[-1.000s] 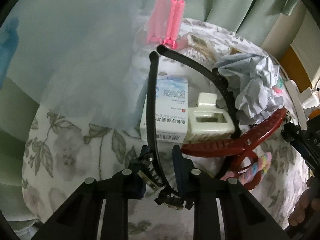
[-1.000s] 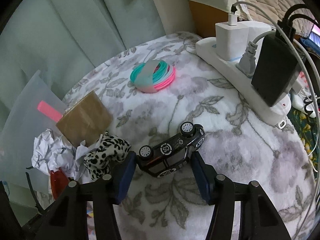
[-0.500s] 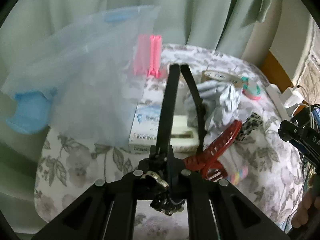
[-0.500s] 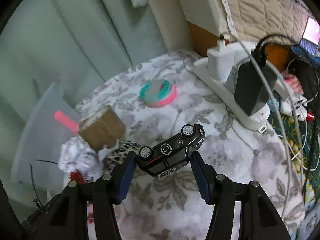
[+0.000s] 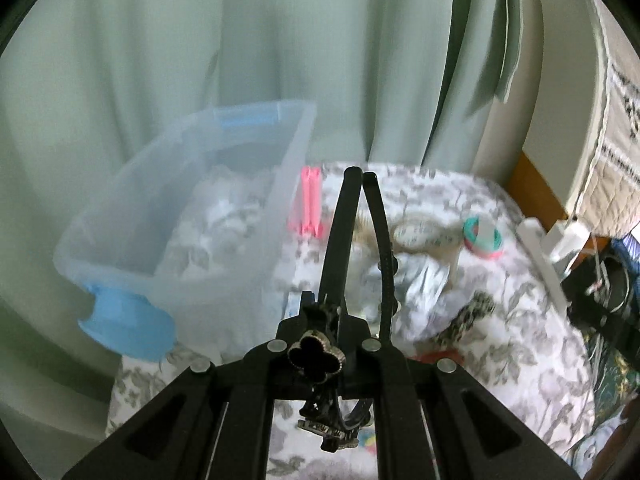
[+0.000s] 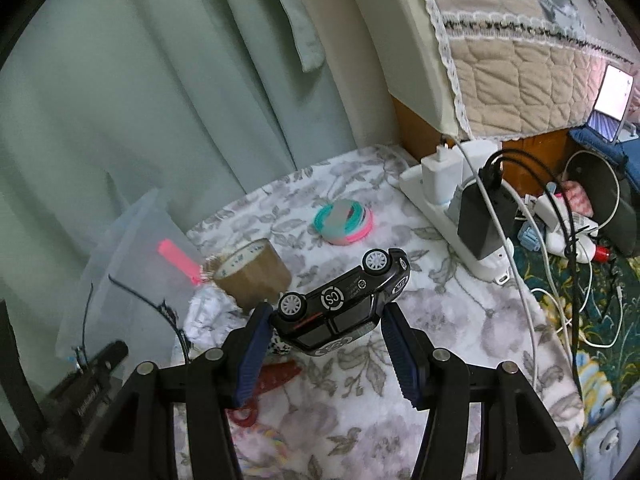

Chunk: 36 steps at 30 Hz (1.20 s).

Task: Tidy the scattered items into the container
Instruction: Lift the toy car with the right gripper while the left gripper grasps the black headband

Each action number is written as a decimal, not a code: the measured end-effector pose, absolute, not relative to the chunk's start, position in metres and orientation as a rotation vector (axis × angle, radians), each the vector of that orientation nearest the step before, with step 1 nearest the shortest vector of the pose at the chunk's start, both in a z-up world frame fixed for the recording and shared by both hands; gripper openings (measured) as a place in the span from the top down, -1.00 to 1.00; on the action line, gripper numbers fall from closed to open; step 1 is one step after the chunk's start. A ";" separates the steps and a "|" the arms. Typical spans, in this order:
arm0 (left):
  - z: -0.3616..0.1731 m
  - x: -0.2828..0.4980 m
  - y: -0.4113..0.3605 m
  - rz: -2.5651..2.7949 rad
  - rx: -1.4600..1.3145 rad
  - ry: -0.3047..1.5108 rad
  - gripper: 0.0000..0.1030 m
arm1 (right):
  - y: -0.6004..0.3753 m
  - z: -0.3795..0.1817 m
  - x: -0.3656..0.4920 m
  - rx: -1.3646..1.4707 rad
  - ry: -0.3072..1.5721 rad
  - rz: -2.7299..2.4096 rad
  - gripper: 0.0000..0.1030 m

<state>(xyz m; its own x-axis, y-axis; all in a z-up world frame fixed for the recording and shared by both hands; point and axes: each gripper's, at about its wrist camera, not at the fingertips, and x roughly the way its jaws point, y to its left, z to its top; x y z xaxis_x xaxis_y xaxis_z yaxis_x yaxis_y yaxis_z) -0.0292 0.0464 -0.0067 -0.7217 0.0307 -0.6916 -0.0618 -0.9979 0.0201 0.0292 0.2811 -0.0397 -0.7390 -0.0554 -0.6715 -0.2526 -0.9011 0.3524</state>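
Note:
My left gripper (image 5: pixel 324 330) is shut on a black headband (image 5: pixel 346 224), held above the table with its two arms pointing forward and a clover ornament at the jaws. To its left stands the clear plastic container (image 5: pixel 288 168) with blue handles, open at the top. In the right wrist view my right gripper (image 6: pixel 328 320) is shut on a black toy car (image 6: pixel 344 306), which lies on its side in the air, wheels toward the camera. The left gripper's headband (image 6: pixel 136 300) also shows there at the lower left, beside the container (image 6: pixel 120 248).
On the floral cloth (image 6: pixel 420 320) lie a brown tape roll (image 6: pixel 252 276), a teal and pink ring of hair ties (image 6: pixel 342 220), a pink clip (image 5: pixel 310 204), crumpled paper (image 5: pixel 424 284), a leopard scrunchie (image 5: pixel 472 312) and a red claw clip (image 6: pixel 276 376). A power strip (image 6: pixel 452 216) with chargers and cables lines the right edge.
Both grippers have risen. The left one closed on the headband and lifted it off the pile, bringing the container's opening into view. The right one carried the car up from the cloth.

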 end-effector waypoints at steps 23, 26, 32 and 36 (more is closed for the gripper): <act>0.175 -0.011 0.012 3.013 -0.573 -0.293 0.86 | 0.234 0.121 0.017 -0.658 0.653 3.037 -0.15; 0.166 -0.001 -0.001 3.059 -0.560 -0.304 0.86 | 0.219 0.126 0.021 -0.644 0.628 3.061 -0.15; 0.138 0.002 -0.047 3.126 -0.605 -0.443 0.85 | 0.182 0.110 0.023 -0.725 0.557 3.095 -0.15; 0.124 0.001 -0.073 3.131 -0.643 -0.512 0.85 | 0.152 0.095 0.013 -0.823 0.489 3.136 -0.15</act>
<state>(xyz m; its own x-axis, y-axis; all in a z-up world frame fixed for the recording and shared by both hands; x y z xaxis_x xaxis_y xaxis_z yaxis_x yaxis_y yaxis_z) 0.0005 -0.0726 0.1237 -0.9166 -0.0299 -0.3987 0.1553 -0.9455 -0.2862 0.0128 0.1521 0.0949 -0.8652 -0.2050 -0.4576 0.0560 -0.9464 0.3182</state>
